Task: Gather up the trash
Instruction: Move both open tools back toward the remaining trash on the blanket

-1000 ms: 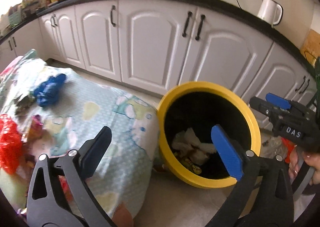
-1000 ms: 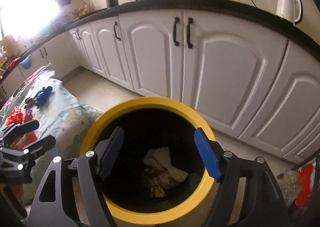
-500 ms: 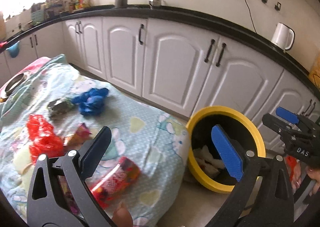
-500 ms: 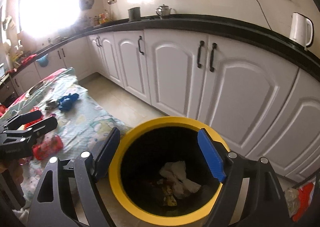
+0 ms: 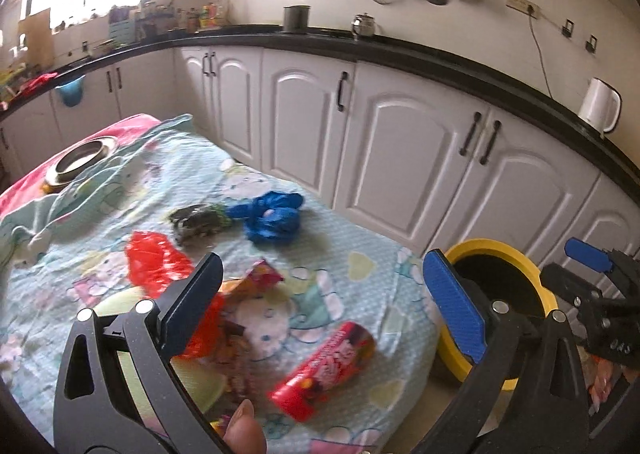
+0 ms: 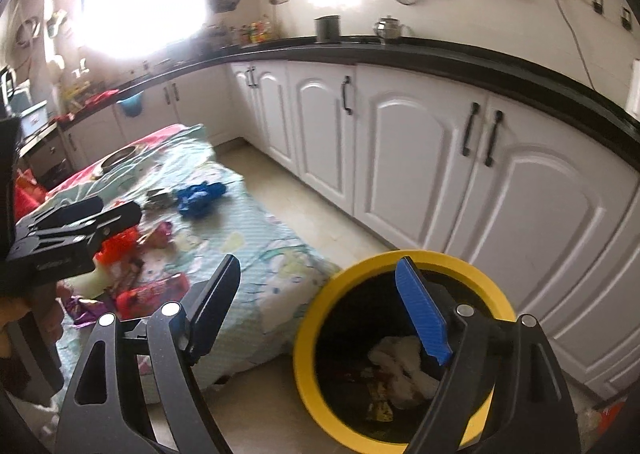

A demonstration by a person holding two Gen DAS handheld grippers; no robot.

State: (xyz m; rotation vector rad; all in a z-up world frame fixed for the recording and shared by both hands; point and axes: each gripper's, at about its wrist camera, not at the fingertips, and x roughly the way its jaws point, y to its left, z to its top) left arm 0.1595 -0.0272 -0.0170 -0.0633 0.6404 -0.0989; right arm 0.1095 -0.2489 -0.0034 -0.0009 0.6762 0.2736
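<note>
Yellow bin [image 6: 404, 350], lower right of the right wrist view, holds white paper and wrappers [image 6: 400, 370] (partly done, by appearance). Left to collect on the patterned cloth [image 5: 352, 254]: red packet [image 5: 324, 370] lower centre, red plastic [image 5: 156, 262], blue bag [image 5: 272, 216], dark wrapper [image 5: 198, 220]. Left gripper [image 5: 320, 302] and right gripper [image 6: 320, 294] both spread apart, empty. White cabinets [image 5: 400, 142] under black counter fill the background.

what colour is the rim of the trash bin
Yellow, around a black inside; the trash bin shows best in the right wrist view.
</note>
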